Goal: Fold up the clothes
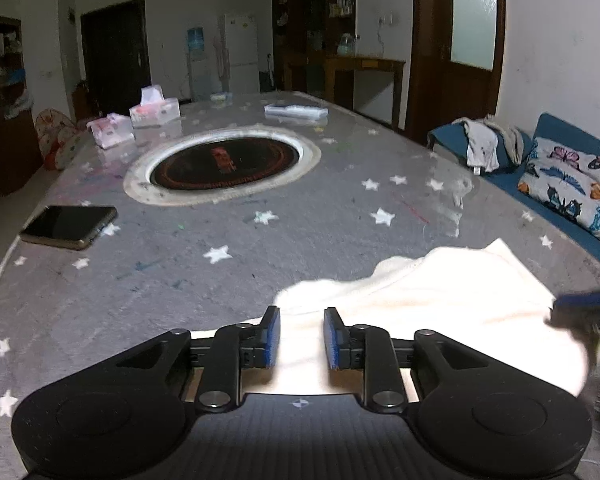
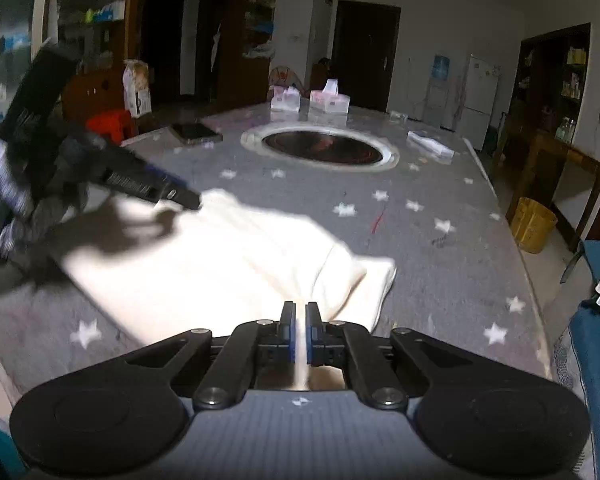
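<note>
1. The right gripper point(image 2: 299, 334) has its jaws nearly closed, pinching a fold of the cloth point(image 2: 220, 264).
2. The left gripper point(image 1: 301, 338) has its jaws spread apart over the cloth's near edge, gripping nothing.
3. The cream cloth lies bunched on the near part of the table point(image 1: 180, 280).
4. Farther out lie a phone point(image 1: 70, 226) and a round cooktop point(image 1: 224, 164).
5. Tissue boxes point(image 1: 155, 110) sit at the far end.

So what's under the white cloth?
The white cloth lies on the grey starred table cover, which shows all around it. Whatever sits beneath its middle is covered. The right gripper pinches one edge; the left gripper is open above it.
</note>
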The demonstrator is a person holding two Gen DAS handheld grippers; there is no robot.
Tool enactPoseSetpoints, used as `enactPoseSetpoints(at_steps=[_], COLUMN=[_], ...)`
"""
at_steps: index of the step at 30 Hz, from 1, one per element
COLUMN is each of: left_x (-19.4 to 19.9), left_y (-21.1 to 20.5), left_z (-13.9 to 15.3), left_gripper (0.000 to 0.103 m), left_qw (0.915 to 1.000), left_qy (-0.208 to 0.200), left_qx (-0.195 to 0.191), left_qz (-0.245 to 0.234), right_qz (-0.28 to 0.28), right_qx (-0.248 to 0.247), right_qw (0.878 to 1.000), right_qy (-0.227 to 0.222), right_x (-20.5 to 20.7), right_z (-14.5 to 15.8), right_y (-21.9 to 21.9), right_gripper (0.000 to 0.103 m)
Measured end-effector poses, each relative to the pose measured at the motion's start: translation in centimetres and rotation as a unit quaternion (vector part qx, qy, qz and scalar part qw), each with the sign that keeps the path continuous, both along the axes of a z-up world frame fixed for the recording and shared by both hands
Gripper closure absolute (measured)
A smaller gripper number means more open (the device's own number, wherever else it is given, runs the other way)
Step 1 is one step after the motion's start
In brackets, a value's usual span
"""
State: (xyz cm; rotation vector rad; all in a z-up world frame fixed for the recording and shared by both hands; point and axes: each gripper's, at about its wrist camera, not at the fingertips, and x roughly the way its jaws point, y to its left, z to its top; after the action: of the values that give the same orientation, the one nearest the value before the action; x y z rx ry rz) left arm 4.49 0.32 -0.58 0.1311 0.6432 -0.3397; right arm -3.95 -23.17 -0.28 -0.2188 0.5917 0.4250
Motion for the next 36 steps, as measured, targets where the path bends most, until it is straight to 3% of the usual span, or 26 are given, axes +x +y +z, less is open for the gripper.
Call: enactPoseSetpoints(at_steps=[6, 12, 15, 22, 32, 36], left_x=[-2.9, -5.8, -6.3, -7.5, -10.9, -10.6], left_y=[0.6, 1.1, 2.4, 5.2, 5.3, 5.0], left_z=[0.5, 0.3, -0.2, -0.1, 1.5, 0.5], left_gripper=[0.077, 0.077, 0.076, 0.076, 0.076, 0.076], left_qw=[0.9999, 0.9995, 0.9993, 0.9983, 0.9976, 0.9977], left_qy=[-0.001, 0.009, 0.02, 0.019, -0.016, 0.005], left_qx=[-0.013, -0.023, -0.031, -0.046, -0.067, -0.067], left_qz=[-0.01, -0.022, -0.006, 0.03, 0.008, 0.007], right_qz=[0.02, 0.012, 0.015, 0.018, 0.078, 0.085], right_qx=[0.004, -0.018, -0.022, -0.04, -0.014, -0.014], right_qw=[1.0, 1.0, 0.999, 0.999, 0.997, 0.996], right_qy=[-0.003, 0.021, 0.032, 0.025, 0.001, 0.018], right_x=[3.7, 7.6, 8.5, 7.9, 3.2, 2.5], right_z=[0.7, -0.7, -1.6, -1.1, 1.3, 0.2], right_y=[1.1, 2.3, 2.3, 2.8, 4.4, 5.1], right_gripper=[0.099, 0.099, 0.099, 0.099, 0.092, 0.092])
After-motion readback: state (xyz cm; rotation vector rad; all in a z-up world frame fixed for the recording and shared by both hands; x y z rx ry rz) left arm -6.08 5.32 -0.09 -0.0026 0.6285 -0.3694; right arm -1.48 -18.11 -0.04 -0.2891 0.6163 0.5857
